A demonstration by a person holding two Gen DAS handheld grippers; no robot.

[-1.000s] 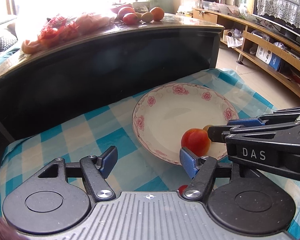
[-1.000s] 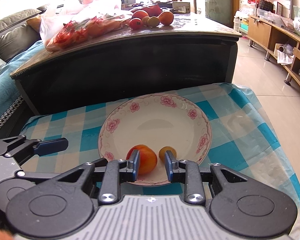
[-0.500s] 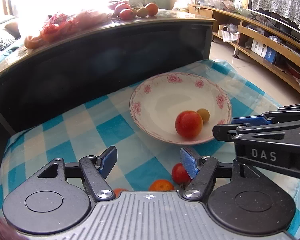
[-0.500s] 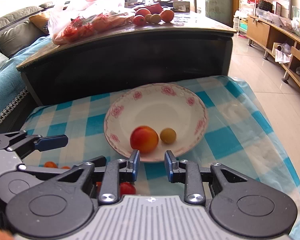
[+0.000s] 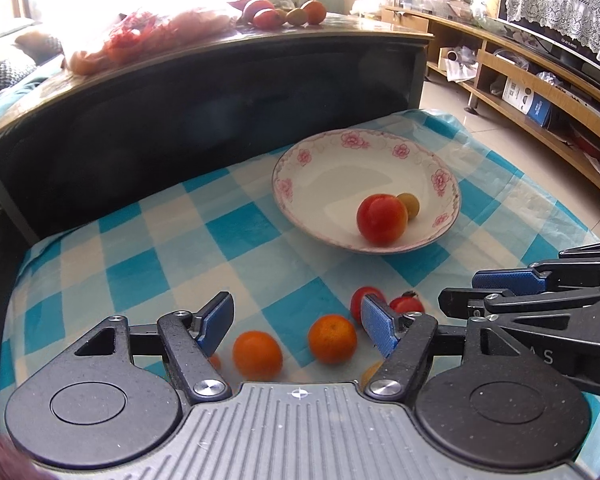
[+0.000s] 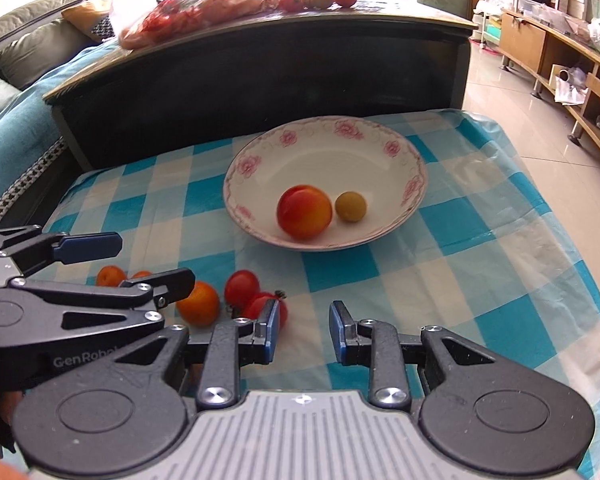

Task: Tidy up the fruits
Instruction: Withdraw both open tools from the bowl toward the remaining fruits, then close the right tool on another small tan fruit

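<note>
Spread over the blue-and-white checked tablecloth [image 6: 452,216], loose oranges [image 5: 332,338] and red tomatoes [image 6: 242,288] are left short of the pink-flowered white bowl [image 6: 414,190], evidently awaiting collection by the left gripper [image 5: 296,324] and right gripper [image 6: 304,334], both held open and empty, while further fruit is partly hidden behind them.
</note>
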